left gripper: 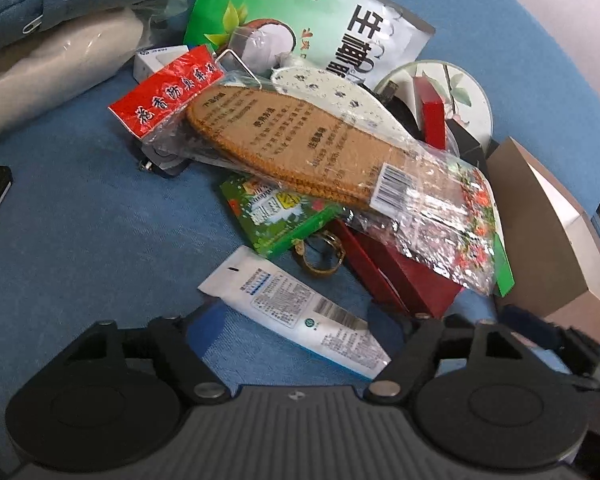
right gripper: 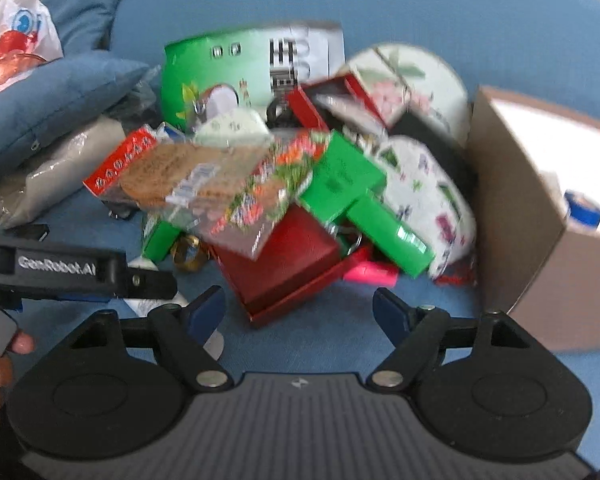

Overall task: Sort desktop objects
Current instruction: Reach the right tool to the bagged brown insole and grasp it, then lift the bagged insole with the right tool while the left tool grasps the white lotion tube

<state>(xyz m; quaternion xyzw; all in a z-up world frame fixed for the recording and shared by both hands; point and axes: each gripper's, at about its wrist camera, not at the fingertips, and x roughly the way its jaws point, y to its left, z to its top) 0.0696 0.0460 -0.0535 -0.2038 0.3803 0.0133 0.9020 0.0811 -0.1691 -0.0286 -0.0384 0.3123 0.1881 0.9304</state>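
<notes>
- A white tube (left gripper: 300, 312) is seen lying flat on the blue cloth surface (left gripper: 80, 240), at the near edge of the heap, label up, crimped end pointing away.
- The tube is judged light, soft-walled and a little slick; a hold across its middle is thought safest, since the flat crimped end would slip.
- The left gripper (left gripper: 296, 324) is spread wide, nothing held; the tube lies between its blue pads (left gripper: 210, 326), whether touched cannot be told.
- The right gripper (right gripper: 298, 312) is likewise spread and empty, hovering before a red box (right gripper: 284, 264) at the heap's near side.
- Bagged insoles (left gripper: 300, 148) are stacked above the tube's far end, on a green packet (left gripper: 276, 216); the bag is judged crinkly and floppy, likely to drag neighbours if pulled.
- A cardboard box (left gripper: 540, 240) stands at the right edge of the heap; its role as the sorting bin is only supposed.
- A gold ring-shaped trinket (left gripper: 320, 256) rests just beyond the tube.
</notes>
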